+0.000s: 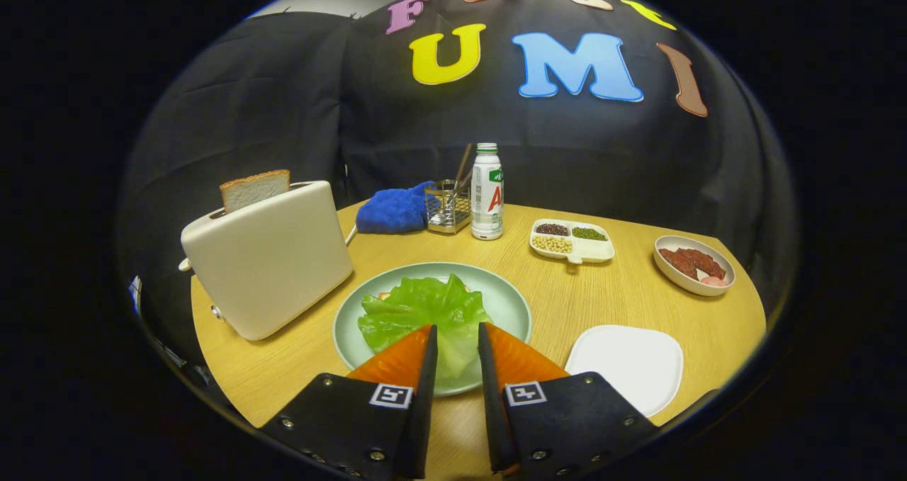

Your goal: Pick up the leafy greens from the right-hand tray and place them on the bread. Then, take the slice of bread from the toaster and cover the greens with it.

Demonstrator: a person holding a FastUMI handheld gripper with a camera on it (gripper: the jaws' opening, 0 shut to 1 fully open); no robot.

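On the round pale-green plate [510, 304], crinkled green lettuce leaves [421, 311] lie just ahead of and partly between the gripper [457, 339] jaws, which stand apart, gripping nothing. Left on the wooden desk [623, 297], a bread slice [255, 188] stands in the cream toaster [269, 261].

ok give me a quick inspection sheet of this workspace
surface: round wooden table.
job's things: leafy greens on green plate, bread beneath barely visible; bread slice upright in toaster; white tray bare.
clutter: blue cloth, wire holder, bottle, divided dish, bowl.
grippers: gripper fingers apart over the greens' near edge, not pressing.
cables: nothing seen.
surroundings: black cloth wall.
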